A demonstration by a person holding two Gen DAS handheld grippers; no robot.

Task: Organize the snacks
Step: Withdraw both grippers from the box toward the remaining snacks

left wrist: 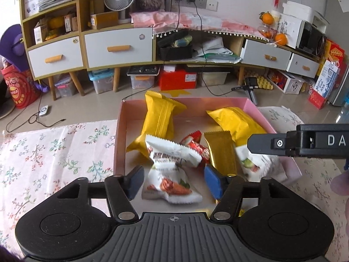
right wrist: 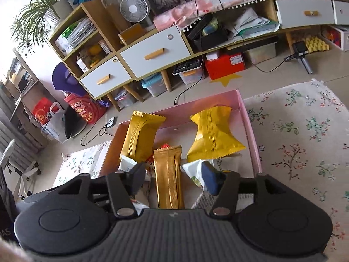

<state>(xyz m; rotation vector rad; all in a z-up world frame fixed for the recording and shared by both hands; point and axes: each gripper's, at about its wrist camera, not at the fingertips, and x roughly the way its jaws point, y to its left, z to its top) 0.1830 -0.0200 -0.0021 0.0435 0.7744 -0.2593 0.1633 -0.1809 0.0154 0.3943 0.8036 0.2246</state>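
A pink box [left wrist: 122, 131] on the floral cloth holds several snack packets. My left gripper [left wrist: 174, 181] hangs open over its near end. A white packet with an orange picture [left wrist: 172, 185] lies between the pads, untouched. Behind it are another white packet [left wrist: 172, 150], a red one [left wrist: 196, 144], a gold bar [left wrist: 220, 152] and two yellow packets [left wrist: 160, 120] [left wrist: 237, 122]. My right gripper [right wrist: 174, 179] is open over the same box [right wrist: 250, 126], straddling the gold bar [right wrist: 168, 174] without touching it. One of its fingers [left wrist: 261, 145] reaches in from the right in the left wrist view.
The floral cloth [left wrist: 54, 152] spreads on both sides of the box. Beyond the table lie a tiled floor, a low cabinet with white drawers [left wrist: 117, 48], storage bins under it, and cables. A hand [left wrist: 340, 181] shows at the right edge.
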